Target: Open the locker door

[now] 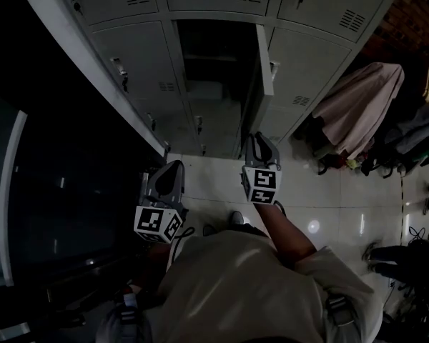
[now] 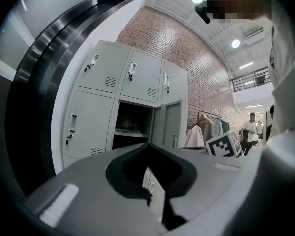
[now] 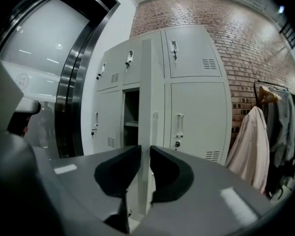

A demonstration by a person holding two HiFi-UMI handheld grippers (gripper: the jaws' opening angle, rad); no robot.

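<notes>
A bank of grey lockers (image 1: 129,63) stands ahead. One locker door (image 1: 264,56) in the middle column is swung out toward me, and the dark compartment (image 1: 211,56) behind it shows a shelf. My right gripper (image 1: 259,140) is at the door's free edge. In the right gripper view that edge (image 3: 146,92) runs upright through the narrow gap of the right gripper (image 3: 145,149), with a pad against each side. My left gripper (image 1: 173,164) hangs lower left, away from the lockers, shut on nothing. In the left gripper view the left gripper (image 2: 150,144) faces the open door (image 2: 172,124).
A clothes rack with a pale coat (image 1: 361,102) stands to the right of the lockers, with shoes (image 1: 329,164) on the tiled floor beneath. A dark glass wall (image 1: 57,191) lies to the left. A person (image 2: 249,132) stands far off.
</notes>
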